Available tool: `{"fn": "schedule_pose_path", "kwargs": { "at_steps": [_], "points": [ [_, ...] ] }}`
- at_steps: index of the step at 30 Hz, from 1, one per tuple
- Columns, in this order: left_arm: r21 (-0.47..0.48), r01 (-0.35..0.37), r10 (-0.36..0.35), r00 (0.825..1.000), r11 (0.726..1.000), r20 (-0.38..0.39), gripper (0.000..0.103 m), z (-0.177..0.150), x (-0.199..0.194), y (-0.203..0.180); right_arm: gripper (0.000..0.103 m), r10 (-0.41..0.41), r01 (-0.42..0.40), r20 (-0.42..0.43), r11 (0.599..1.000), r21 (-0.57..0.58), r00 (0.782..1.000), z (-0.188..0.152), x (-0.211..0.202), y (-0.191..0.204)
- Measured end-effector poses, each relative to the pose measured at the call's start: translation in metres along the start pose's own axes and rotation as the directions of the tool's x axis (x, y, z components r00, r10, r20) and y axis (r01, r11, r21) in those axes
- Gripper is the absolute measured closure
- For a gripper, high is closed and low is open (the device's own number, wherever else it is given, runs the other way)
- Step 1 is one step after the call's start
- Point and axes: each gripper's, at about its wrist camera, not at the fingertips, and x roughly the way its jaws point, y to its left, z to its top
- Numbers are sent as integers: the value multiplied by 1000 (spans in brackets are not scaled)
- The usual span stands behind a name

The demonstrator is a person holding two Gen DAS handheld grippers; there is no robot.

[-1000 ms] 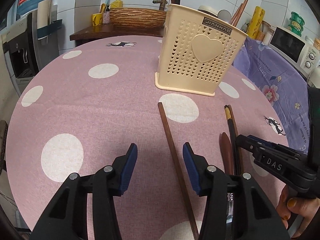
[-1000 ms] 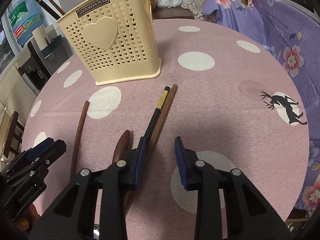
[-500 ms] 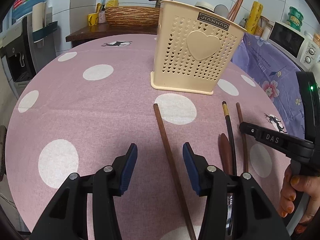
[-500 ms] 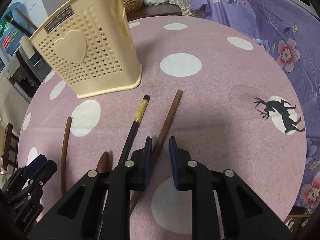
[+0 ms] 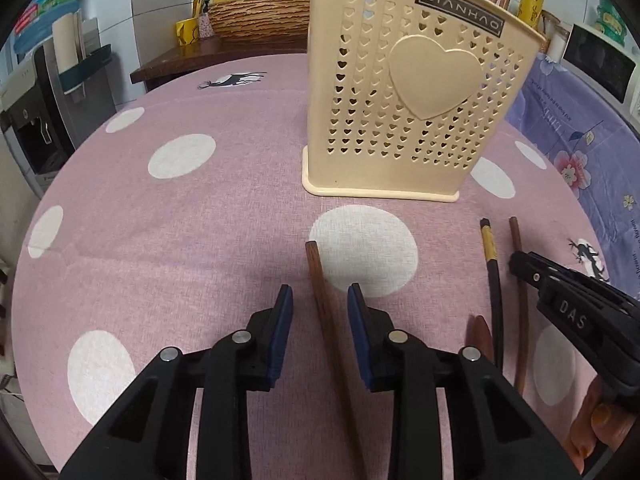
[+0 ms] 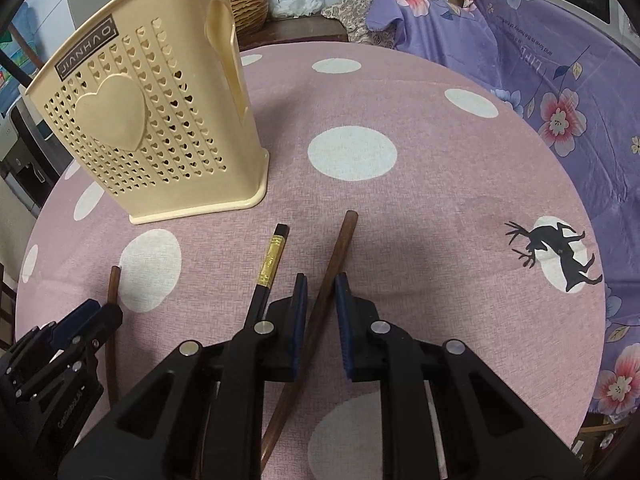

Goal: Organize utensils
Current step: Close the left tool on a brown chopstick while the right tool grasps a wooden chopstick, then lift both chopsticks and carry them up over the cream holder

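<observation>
A cream perforated utensil holder (image 5: 400,120) (image 6: 152,128) stands upright on the pink dotted tablecloth. A brown chopstick (image 5: 318,268) lies on the cloth between the pads of my left gripper (image 5: 318,300). Its jaws are closing, with a gap still on the left side. My right gripper (image 6: 321,292) is closing on another brown chopstick (image 6: 336,252), and its pads sit tight against the stick. A black chopstick with a gold band (image 6: 272,264) (image 5: 490,248) lies just left of it. The tip of a dark wooden utensil (image 5: 480,336) shows beside it.
In the left wrist view the right gripper (image 5: 520,264) and a person's hand (image 5: 600,432) sit at the right edge. A purple floral cloth (image 6: 540,80) lies beyond the table's right rim. A wicker basket (image 5: 256,16), a water dispenser (image 5: 36,112) and a microwave (image 5: 600,68) stand behind.
My left gripper slid right and forward so the brown chopstick now lies between narrower jaws. My right jaws closed in on the other brown chopstick, which now lies apart from the black one.
</observation>
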Motion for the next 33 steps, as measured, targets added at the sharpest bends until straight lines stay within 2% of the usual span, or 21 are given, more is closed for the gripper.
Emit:
{"fn": "schedule_pose_path", "kwargs": {
  "at_steps": [3, 5, 8, 13, 33],
  "points": [
    [31, -34, 34, 999, 999, -4, 80, 2, 2, -5, 88, -2, 2, 1, 1000, 1, 1000, 1, 1, 2],
    [47, -55, 55, 998, 997, -6, 87, 4, 4, -7, 90, -5, 5, 2, 1000, -6, 1000, 0, 0, 6],
    [68, -61, 62, 998, 996, -15, 92, 7, 6, -7, 92, -4, 4, -1, 1000, -12, 1000, 0, 0, 9],
    [88, -59, 62, 998, 994, -32, 93, 12, 9, -8, 92, 10, -10, -8, 1000, -11, 1000, 3, 2, 11],
    [57, -40, 42, 999, 998, -21, 95, 14, 12, -7, 95, 77, -78, 6, 997, 22, 997, 9, 3, 3]
  ]
}}
